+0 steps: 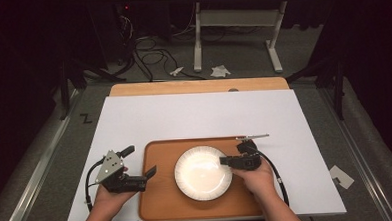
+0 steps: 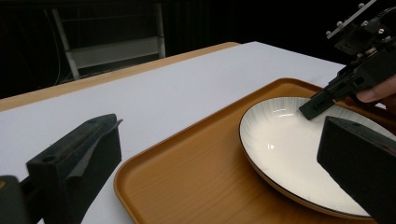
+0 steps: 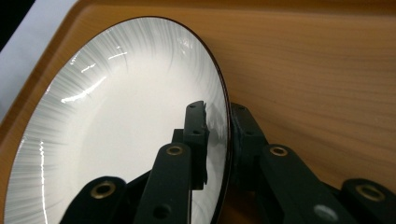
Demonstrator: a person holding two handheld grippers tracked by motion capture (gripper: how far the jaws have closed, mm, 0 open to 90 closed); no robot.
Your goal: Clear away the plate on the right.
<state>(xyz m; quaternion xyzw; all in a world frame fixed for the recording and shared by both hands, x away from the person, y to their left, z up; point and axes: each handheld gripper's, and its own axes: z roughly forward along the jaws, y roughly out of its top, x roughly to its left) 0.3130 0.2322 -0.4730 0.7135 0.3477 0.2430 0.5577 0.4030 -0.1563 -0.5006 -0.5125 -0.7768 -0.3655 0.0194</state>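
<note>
White plate [image 1: 202, 173]: one; wooden tray [image 1: 160, 202]: one.

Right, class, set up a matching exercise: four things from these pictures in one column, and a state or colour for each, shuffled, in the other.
Column one:
1. plate
2. tray
3. left tool
4. right tool

Column two:
A. brown wood
B. jaws apart, holding nothing
C. white with a dark rim
D. jaws closed on the plate's edge

Pairs: 1-C, 2-A, 3-B, 4-D
</note>
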